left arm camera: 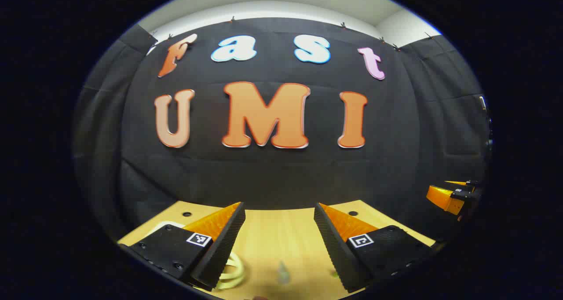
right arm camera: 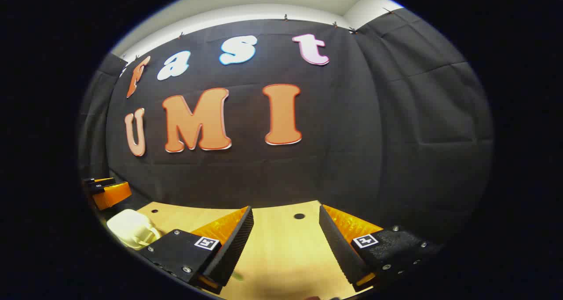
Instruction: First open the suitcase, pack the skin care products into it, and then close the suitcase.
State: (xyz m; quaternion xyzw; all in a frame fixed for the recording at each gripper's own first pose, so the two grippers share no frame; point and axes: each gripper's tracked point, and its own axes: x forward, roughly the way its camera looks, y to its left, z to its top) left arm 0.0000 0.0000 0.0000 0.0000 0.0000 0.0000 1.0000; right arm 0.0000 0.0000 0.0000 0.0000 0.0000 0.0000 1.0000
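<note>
On the pale wooden bench [left arm camera: 272,229], in the left gripper view, the left gripper [left arm camera: 279,223] is held level with its fingers [left arm camera: 224,243] spread wide apart and nothing between them. Each finger mount carries a small square black-and-white marker tag [left arm camera: 199,239]; its pattern is not legible as writing. A pale yellowish looped object [left arm camera: 231,273] lies on the bench just right of the left finger, partly hidden by it. A small blurred item [left arm camera: 283,272] sits near the bottom edge; its identity cannot be determined. The other gripper's tip appears at the far right.

In the right gripper view, the right gripper [right arm camera: 286,227] likewise has its fingers [right arm camera: 233,245] fully apart, gripping nothing. A cream-white rounded object [right arm camera: 129,228] rests at the left on the bench; whether it is the suitcase or a skin care product cannot be determined. Dark round holes [right arm camera: 299,216] mark the bench near the black cloth wall [right arm camera: 396,137].
</note>
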